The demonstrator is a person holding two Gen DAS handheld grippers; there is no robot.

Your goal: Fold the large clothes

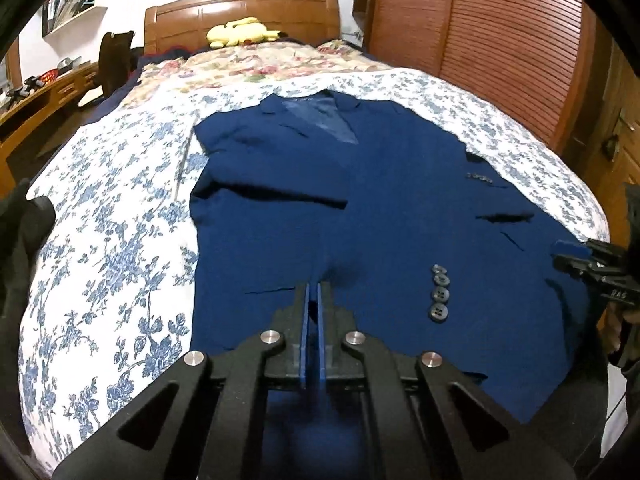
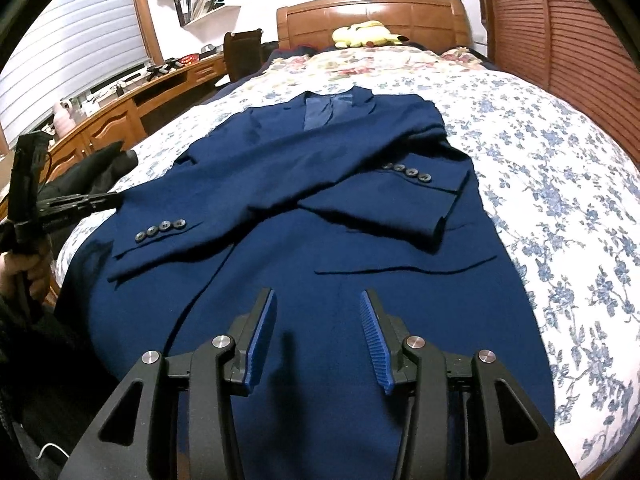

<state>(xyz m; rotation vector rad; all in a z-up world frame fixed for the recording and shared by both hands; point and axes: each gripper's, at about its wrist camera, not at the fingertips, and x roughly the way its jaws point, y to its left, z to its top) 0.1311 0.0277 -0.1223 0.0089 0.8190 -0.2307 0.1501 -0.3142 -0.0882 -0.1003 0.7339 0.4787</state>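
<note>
The navy suit jacket (image 2: 320, 208) lies front up on the floral bedspread (image 2: 560, 168), collar toward the far headboard (image 2: 372, 12), hem at the near edge under me. Both sleeves are already folded in across the chest: one cuff with its four buttons (image 2: 160, 230) lies left, the other sleeve (image 2: 404, 184) crosses over it to the right. The body itself is not yet folded; hem-to-collar folding remains, in my judgement.

My left gripper (image 1: 313, 292) has its blue pads drawn together above the lower front panel; I see no cloth between them. My right gripper (image 2: 318, 308) stands about half open, empty, hovering over the hem area. A yellow plush toy (image 2: 366, 34) sits by the headboard, well clear.
</note>
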